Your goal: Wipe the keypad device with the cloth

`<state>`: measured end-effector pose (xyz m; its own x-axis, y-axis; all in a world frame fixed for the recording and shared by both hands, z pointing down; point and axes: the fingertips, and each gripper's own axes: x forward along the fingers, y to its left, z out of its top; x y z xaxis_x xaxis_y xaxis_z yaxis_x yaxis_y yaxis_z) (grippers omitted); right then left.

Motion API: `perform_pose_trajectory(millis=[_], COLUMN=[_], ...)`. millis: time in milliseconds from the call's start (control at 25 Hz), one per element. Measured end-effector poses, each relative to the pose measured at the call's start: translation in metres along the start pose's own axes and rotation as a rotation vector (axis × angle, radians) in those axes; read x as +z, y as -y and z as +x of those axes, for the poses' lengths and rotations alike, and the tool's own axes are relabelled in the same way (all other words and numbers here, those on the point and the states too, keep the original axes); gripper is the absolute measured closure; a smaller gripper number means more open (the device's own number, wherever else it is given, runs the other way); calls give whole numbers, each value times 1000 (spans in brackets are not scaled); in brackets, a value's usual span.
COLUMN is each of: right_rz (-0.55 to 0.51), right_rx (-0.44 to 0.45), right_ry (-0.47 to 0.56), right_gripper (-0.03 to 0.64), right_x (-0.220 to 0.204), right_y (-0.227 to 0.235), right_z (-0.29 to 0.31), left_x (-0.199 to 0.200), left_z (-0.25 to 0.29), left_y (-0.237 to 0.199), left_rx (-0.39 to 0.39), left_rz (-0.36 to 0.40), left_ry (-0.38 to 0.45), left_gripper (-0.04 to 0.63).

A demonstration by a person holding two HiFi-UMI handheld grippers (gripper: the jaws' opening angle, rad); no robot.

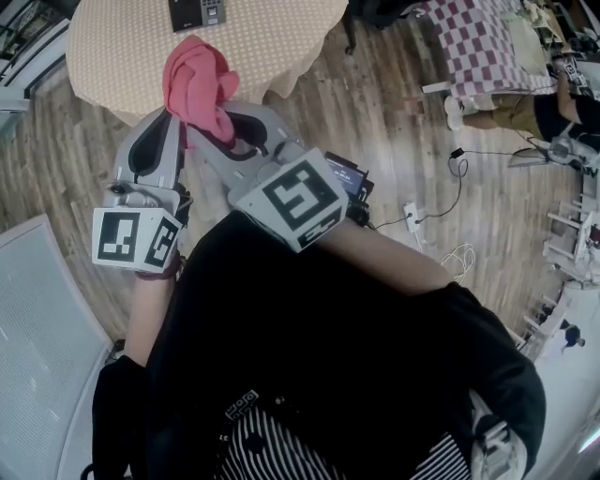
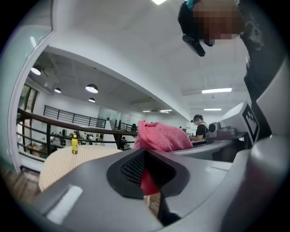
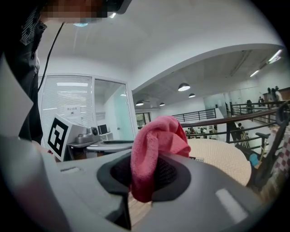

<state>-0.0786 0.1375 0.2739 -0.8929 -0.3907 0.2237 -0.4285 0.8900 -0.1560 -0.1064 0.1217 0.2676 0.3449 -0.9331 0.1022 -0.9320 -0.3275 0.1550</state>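
Observation:
A pink cloth (image 1: 197, 82) is bunched up in front of the person's chest, between the tips of both grippers. My right gripper (image 1: 223, 127) is shut on it; in the right gripper view the cloth (image 3: 152, 154) hangs down through the jaws. My left gripper (image 1: 176, 120) meets the cloth's left side, and the cloth (image 2: 161, 138) bulges above its jaws and shows pink in the gap between them. The dark keypad device (image 1: 197, 13) lies far ahead on a round table (image 1: 122, 56) with a beige dotted cover, away from both grippers.
Wooden floor lies between the person and the table. A white chair (image 1: 42, 319) stands at the left. Cables and a power strip (image 1: 412, 217) trail across the floor at the right. A checked cloth (image 1: 483, 47) covers furniture at the upper right.

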Motion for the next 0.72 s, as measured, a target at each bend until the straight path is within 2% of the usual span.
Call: perform_pose_trajectory(millis=[120,440,720], right_rz=[6,27,61], right_rx=[25,95,150], right_ry=[3,-4,-11], right_gripper=[534,534,534], right_x=[14,38,45], right_y=[24,97,141], right_z=[13,37,48], left_x=[15,32,39], left_z=[25,99,140], left_y=[-9,-29,-33], left_rx=[21,76,118], left_rz=[52,20,22], left_ry=[-3,-27,-49], left_gripper=[594,594,594])
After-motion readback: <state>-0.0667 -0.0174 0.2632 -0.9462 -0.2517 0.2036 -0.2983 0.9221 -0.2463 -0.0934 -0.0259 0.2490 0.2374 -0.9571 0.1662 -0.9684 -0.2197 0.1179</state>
